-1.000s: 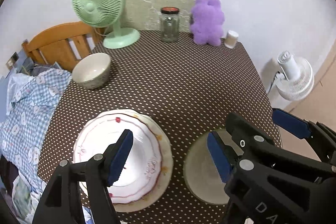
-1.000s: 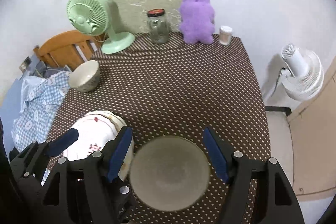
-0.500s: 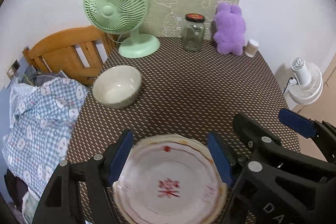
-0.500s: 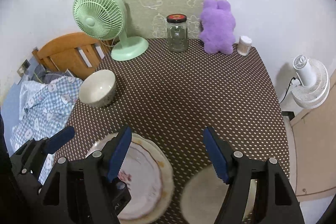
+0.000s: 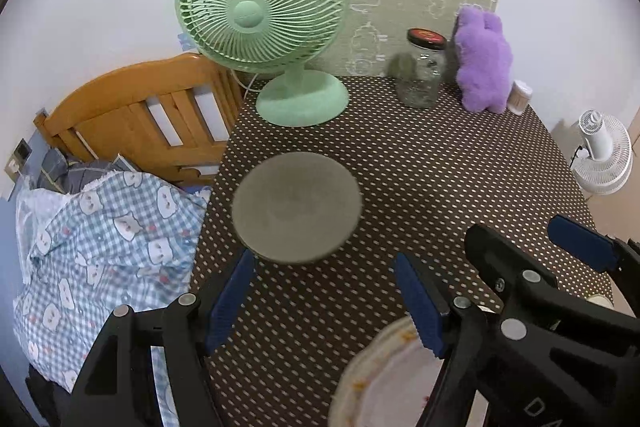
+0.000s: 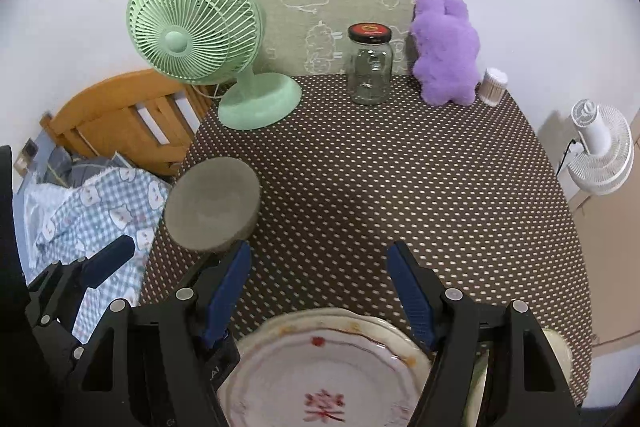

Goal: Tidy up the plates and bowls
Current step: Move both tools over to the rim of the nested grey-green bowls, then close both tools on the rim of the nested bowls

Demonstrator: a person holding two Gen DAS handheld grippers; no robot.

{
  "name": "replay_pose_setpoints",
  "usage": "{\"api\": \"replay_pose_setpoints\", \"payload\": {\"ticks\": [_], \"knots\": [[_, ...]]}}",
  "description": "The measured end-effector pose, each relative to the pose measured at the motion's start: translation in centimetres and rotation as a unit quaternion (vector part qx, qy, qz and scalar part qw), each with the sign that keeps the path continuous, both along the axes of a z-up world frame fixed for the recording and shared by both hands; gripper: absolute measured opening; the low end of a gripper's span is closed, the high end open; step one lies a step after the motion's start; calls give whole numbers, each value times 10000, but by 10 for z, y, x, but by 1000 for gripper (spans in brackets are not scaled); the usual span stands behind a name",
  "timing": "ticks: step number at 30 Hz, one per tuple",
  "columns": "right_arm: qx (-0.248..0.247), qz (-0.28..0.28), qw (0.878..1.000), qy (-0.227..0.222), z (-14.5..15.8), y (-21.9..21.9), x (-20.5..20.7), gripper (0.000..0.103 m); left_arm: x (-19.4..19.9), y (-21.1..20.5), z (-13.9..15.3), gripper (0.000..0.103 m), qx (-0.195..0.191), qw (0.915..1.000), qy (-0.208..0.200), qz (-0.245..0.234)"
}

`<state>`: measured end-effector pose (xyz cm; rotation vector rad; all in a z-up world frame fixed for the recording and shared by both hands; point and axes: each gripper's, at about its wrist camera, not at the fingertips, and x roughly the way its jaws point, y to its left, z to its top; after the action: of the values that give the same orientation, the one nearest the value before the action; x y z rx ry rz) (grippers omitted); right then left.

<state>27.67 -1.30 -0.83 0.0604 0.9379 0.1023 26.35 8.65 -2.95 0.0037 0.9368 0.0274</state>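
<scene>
A beige bowl (image 5: 297, 207) sits near the table's left edge, just ahead of my left gripper (image 5: 324, 301), which is open and empty. It also shows in the right wrist view (image 6: 212, 203). My right gripper (image 6: 318, 291) is open and empty above a stack of white plates with a red mark (image 6: 324, 371). The stack's rim shows in the left wrist view (image 5: 380, 375), under my right gripper (image 5: 500, 267). Another pale plate's edge (image 6: 558, 351) peeks out at the right.
The table has a brown dotted cloth (image 6: 400, 187). At the back stand a green fan (image 6: 200, 35), a glass jar (image 6: 370, 65), a purple plush (image 6: 446, 51) and a small container (image 6: 494, 87). A wooden bed with blue bedding (image 5: 100, 227) lies left. A white fan (image 6: 600, 155) stands right.
Both grippers moved forward and left across the table. The bowl is now straight ahead of the left gripper, and the plate stack lies under the right gripper.
</scene>
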Motion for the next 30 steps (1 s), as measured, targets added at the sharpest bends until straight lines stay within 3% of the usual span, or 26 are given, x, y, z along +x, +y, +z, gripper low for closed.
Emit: {"api": "replay_pose_setpoints", "payload": {"ticks": [13, 18, 28, 30], "knots": [[-169, 31, 9999, 0, -15, 58, 46, 74, 44, 56, -17, 75, -72, 10000, 20, 40], [-298, 3, 9996, -12, -30, 68, 66, 74, 60, 70, -30, 74, 117, 9999, -45, 103], [-250, -88, 9989, 387, -77, 81, 98, 71, 89, 90, -77, 64, -41, 9990, 394, 195], [-232, -113, 9986, 468, -86, 82, 101, 68, 92, 92, -83, 57, -72, 9988, 442, 187]]}}
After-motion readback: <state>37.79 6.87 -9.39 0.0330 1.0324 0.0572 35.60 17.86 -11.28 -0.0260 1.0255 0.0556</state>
